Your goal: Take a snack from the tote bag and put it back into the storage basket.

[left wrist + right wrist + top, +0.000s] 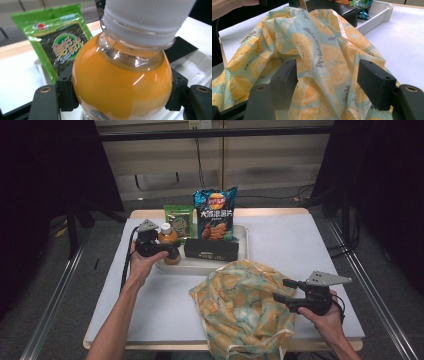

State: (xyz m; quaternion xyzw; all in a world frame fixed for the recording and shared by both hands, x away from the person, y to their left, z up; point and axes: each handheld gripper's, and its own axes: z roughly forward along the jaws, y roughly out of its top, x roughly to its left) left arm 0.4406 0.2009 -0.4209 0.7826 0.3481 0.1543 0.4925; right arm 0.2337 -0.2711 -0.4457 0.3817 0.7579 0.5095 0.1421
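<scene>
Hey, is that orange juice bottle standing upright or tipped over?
Upright. The juice bottle stands in the white tray with its white cap on top, and the left gripper has its fingers pressed on both sides.

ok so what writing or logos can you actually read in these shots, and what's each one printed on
Green snack packet: large yellow characters on a round emblem, with Latin letters beginning "S" beneath; the rest is too blurred to read.
Blue chip bag: a round red and yellow logo above white characters, too small to read.
Orange-print cloth bag: cursive lettering, too blurred to read.
Black box: small print, unreadable.
Juice bottle: neck print unreadable.
</scene>
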